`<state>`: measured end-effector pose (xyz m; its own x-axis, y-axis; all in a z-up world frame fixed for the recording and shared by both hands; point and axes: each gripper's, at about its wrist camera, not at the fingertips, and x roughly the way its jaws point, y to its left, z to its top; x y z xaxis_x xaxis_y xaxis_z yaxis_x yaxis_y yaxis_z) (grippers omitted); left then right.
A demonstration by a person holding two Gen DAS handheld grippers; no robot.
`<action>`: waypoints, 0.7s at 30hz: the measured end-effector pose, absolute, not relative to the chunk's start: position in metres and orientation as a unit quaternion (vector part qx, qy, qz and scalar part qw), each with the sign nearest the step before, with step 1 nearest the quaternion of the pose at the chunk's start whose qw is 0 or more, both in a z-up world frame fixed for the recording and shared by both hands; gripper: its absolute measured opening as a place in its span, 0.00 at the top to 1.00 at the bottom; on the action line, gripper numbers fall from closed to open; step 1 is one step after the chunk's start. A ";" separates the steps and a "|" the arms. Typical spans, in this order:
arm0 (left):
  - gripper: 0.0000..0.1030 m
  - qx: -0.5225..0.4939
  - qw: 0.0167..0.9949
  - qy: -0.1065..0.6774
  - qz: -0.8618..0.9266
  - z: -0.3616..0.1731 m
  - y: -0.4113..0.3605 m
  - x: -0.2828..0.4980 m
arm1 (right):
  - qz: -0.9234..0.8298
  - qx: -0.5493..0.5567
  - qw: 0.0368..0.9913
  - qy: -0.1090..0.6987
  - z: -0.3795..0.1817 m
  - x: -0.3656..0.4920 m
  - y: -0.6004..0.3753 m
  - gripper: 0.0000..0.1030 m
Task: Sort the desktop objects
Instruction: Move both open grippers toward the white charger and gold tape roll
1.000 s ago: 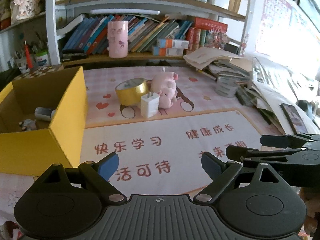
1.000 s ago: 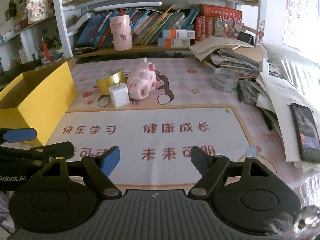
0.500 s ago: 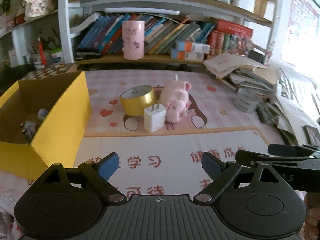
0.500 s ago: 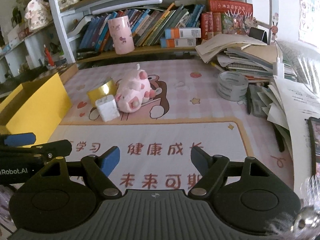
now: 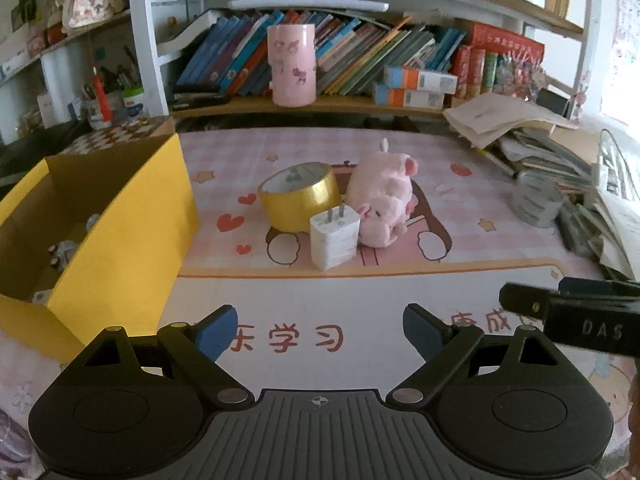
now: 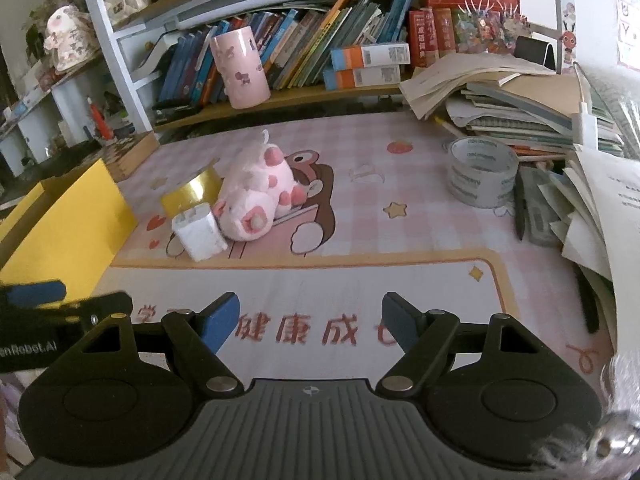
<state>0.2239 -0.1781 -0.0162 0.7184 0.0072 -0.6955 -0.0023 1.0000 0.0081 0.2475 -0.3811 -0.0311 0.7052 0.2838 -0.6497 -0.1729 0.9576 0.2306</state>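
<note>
- Both grippers are empty and spread wide: the left gripper [image 5: 318, 326] and the right gripper [image 6: 310, 316] hover over the near printed part of the desk mat [image 5: 360, 356], with nothing between their blue pads.
- 3 loose things sit in a tight cluster mid-mat: a white charger [image 5: 334, 236] nearest, a gold tape roll [image 5: 298, 196] behind it to the left, and a pink plush pig [image 5: 384, 200] to the right, touching the charger.
- To their left stands the yellow box [image 5: 120, 240], open at the top, with a few small items already inside; it looks like the sorting bin.
- The step in hand appears to be the approach to the cluster. The charger is the easiest first pick, being in front and unobstructed.
- To do it well, I would straddle the charger's 2 flat sides and come down from above, so the pig and roll are not nudged.
- The charger stands upright, long axis vertical, its 2 prongs pointing up and slightly far.
- The pig lies on its side, long axis running near to far, its head seemingly at the far end.
- A grey tape roll [image 6: 482, 174] lies flat, well to the right by the paper stacks [image 6: 520, 100].
</note>
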 end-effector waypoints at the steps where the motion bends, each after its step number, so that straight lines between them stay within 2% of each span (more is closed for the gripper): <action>1: 0.11 0.004 0.927 0.374 0.004 -0.016 -0.179 0.226 | 0.125 0.079 0.920 0.363 -0.031 0.252 -0.382 0.25; 21: 0.11 0.012 0.920 0.390 0.024 -0.035 -0.183 0.259 | 0.182 0.077 0.904 0.379 -0.034 0.334 -0.362 0.20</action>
<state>0.2586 -0.1826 -0.0352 0.6947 0.0536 -0.7173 -0.0350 0.9986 0.0407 0.3341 -0.3619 -0.0341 0.6463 0.3868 -0.6577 -0.2695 0.9221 0.2775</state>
